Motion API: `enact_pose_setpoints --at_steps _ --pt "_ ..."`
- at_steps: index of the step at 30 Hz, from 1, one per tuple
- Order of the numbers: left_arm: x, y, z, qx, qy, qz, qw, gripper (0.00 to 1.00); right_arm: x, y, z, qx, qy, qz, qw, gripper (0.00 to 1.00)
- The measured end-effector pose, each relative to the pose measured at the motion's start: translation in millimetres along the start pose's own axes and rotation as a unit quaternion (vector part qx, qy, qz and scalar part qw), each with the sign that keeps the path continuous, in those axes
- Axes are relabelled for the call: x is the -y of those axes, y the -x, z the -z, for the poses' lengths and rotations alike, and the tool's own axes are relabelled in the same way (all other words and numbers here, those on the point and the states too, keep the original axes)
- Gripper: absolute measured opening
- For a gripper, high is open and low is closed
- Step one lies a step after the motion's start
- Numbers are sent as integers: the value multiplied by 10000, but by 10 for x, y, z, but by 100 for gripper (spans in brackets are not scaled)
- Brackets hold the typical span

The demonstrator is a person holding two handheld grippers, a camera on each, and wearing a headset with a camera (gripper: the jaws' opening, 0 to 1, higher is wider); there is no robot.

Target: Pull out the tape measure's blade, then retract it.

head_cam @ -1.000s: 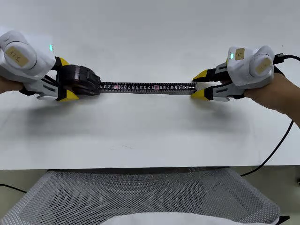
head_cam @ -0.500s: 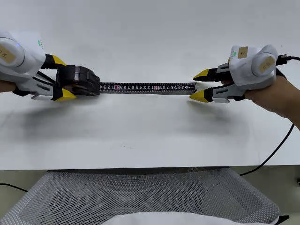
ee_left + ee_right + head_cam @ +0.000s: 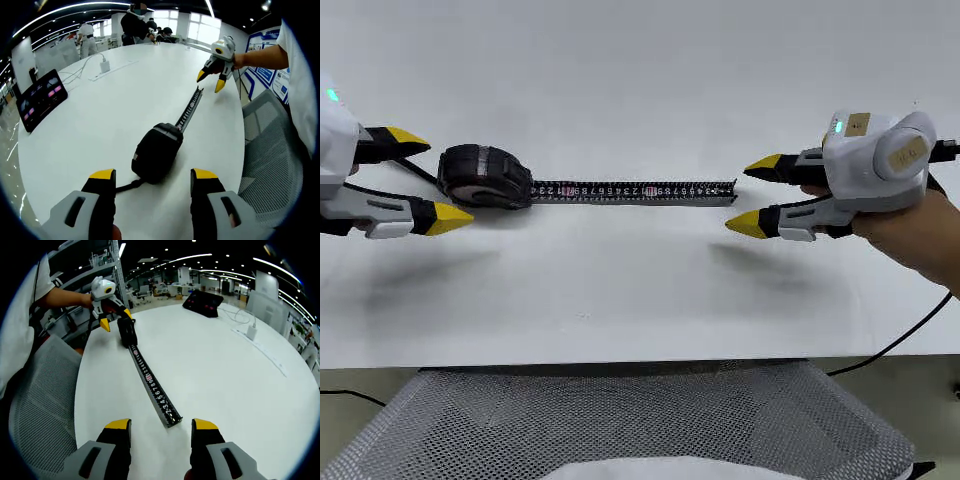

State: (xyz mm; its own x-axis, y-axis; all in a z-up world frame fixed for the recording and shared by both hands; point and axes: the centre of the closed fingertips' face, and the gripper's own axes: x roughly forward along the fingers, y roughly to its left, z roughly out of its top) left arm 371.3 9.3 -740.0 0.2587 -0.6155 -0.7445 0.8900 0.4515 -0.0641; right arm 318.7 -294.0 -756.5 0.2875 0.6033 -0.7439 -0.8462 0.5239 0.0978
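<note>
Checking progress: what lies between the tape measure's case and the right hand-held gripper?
The extended blade lies on the table between them, clearest in the head view.

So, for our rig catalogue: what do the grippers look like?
Left gripper and right gripper: white housings, green lights, black tongs with yellow tips. The right one carries tan stickers and a black cable. White short sleeve.

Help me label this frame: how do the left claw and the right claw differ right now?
The left claw faces the tape measure's case; the right claw faces the free end of the blade. A dark strap trails from the case toward the left claw; nothing trails toward the right claw. Shared: both are open, yellow-tipped, touching neither case nor blade.
</note>
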Motion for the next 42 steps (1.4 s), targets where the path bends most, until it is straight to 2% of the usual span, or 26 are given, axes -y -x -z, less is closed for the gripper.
enact_pose_setpoints --at_steps 10,11,13,15,19,22,26,30,33,42 --pt "88 132 48 227 240 -387 9987 60 -37 130 25 127 -198 372 9990 55" --pt "100 138 75 180 138 -471 9986 61 -48 144 35 125 -229 406 9988 55" --pt "126 158 45 342 292 -507 9977 62 -44 168 26 201 -273 507 9981 58" --pt "140 185 64 353 326 -559 9973 62 -50 200 11 300 -359 574 9973 60" --pt "185 237 89 418 347 -682 9962 65 -63 259 11 340 -418 736 9958 65" --pt "188 281 120 449 391 -773 9952 66 -89 290 5 392 -498 788 9949 68" --pt "204 342 140 554 588 -875 9929 70 -133 327 27 415 -580 863 9937 72" --pt "232 383 186 548 594 -954 9922 71 -186 369 33 430 -610 869 9934 75" --pt "262 420 201 607 673 -991 9909 73 -201 396 23 495 -647 911 9925 80" --pt "347 467 239 802 776 -1159 9870 81 -331 425 36 712 -713 1048 9894 85"
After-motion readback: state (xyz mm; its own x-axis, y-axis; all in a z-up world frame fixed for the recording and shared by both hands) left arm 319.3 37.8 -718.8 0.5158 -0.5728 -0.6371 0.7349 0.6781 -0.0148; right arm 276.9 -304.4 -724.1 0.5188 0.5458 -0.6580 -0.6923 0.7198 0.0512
